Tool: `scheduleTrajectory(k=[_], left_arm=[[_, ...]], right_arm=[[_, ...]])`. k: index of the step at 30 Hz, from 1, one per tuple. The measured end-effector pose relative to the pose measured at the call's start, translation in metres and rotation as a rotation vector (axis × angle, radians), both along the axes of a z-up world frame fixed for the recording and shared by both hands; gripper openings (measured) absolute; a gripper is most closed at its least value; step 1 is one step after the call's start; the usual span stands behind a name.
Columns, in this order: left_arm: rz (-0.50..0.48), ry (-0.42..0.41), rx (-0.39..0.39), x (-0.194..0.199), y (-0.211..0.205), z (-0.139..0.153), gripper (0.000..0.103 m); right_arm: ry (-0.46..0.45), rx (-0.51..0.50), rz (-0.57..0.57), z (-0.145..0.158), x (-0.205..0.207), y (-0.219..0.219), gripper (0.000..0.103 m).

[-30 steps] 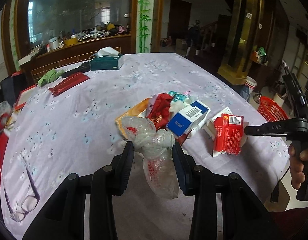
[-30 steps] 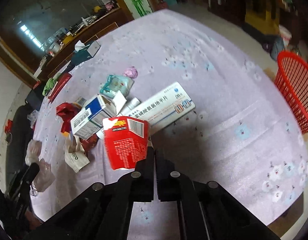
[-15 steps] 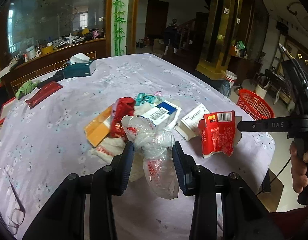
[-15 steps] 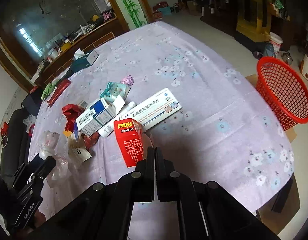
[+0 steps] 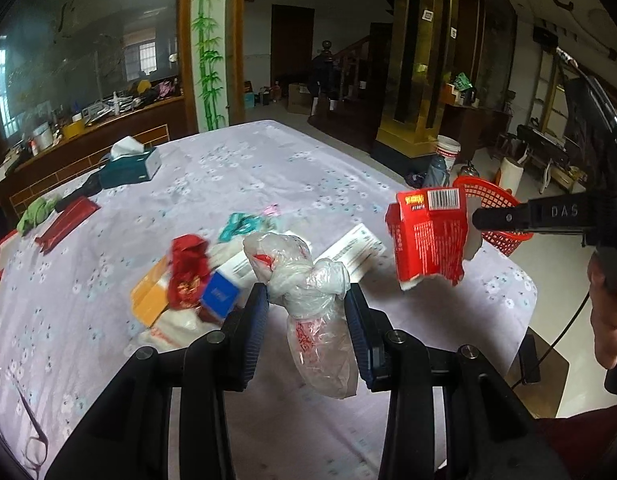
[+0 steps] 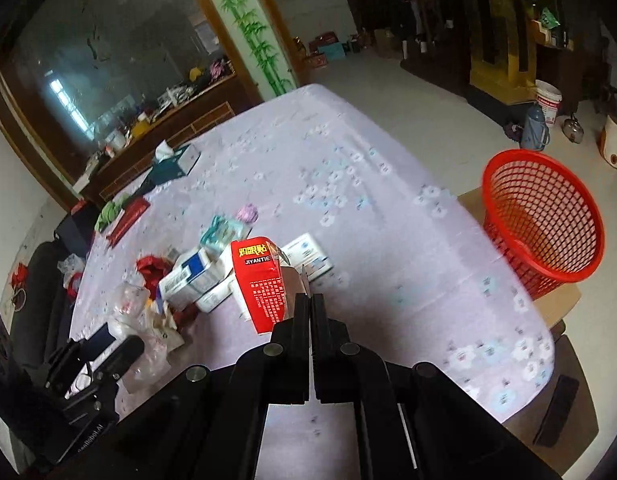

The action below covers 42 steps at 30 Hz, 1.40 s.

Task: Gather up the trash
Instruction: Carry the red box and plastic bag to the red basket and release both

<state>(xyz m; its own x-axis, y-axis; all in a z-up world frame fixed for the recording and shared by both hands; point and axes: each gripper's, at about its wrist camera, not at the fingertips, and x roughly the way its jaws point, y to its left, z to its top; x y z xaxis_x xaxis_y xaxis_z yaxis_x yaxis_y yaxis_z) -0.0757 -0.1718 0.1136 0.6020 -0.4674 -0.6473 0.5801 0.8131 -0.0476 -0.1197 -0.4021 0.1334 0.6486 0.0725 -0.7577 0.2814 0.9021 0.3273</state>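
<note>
Right tool pinches red "JIYANTIE" carton.

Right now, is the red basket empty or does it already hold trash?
Empty: the red basket shows only bare mesh inside.

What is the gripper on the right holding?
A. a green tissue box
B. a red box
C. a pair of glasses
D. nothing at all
B: the right gripper is shut on a flap of the red box and holds it up over the table, while the left gripper has the plastic bag.
</note>
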Motion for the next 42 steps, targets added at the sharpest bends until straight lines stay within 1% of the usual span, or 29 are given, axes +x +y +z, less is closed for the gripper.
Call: scheduleTrajectory(k=[4,10,12,17,22,27,30,34,36,38,39,40,42], left_arm=[[-0.04,0.017,-0.003,-0.004,-0.03,0.004,0.038],[-0.153,0.024,-0.015,-0.014,-0.094,0.017,0.038],[-0.201,0.025,-0.025,-0.017,-0.124,0.023,0.038],[-0.279,0.049,-0.059,-0.017,-0.188,0.03,0.038],[-0.31,0.097,-0.072,-0.007,-0.249,0.028,0.038],[-0.323,0.121,-0.082,0.007,-0.305,0.026,0.038],[-0.339,0.127,-0.059,0.013,-0.337,0.017,0.038],[-0.353,0.134,-0.02,0.016,-0.366,0.006,0.038],[-0.359,0.153,-0.012,0.019,-0.381,0.0,0.042],[-0.345,0.161,0.0,0.022,-0.392,-0.005,0.051],[-0.331,0.162,0.0,0.023,-0.395,-0.006,0.059],[-0.321,0.163,-0.004,0.024,-0.396,-0.005,0.061],[-0.296,0.171,-0.011,0.024,-0.396,-0.004,0.061]], right_arm=[[-0.022,0.006,-0.056,0.009,-0.014,-0.035,0.001],[-0.053,0.007,-0.179,0.023,-0.044,-0.101,0.001],[-0.063,0.0,-0.225,0.029,-0.056,-0.125,0.001],[-0.082,-0.015,-0.324,0.041,-0.078,-0.181,0.001],[-0.091,-0.052,-0.377,0.048,-0.084,-0.224,0.001],[-0.078,-0.062,-0.393,0.042,-0.075,-0.254,0.001],[-0.066,-0.058,-0.39,0.032,-0.068,-0.268,0.001],[-0.043,-0.035,-0.382,0.016,-0.054,-0.285,0.002],[-0.038,-0.022,-0.378,0.008,-0.051,-0.292,0.003],[-0.033,-0.01,-0.361,0.003,-0.047,-0.298,0.004],[-0.032,-0.012,-0.352,0.001,-0.046,-0.299,0.007],[-0.03,-0.017,-0.344,0.0,-0.045,-0.301,0.009],[-0.026,-0.015,-0.323,-0.003,-0.044,-0.304,0.011]])
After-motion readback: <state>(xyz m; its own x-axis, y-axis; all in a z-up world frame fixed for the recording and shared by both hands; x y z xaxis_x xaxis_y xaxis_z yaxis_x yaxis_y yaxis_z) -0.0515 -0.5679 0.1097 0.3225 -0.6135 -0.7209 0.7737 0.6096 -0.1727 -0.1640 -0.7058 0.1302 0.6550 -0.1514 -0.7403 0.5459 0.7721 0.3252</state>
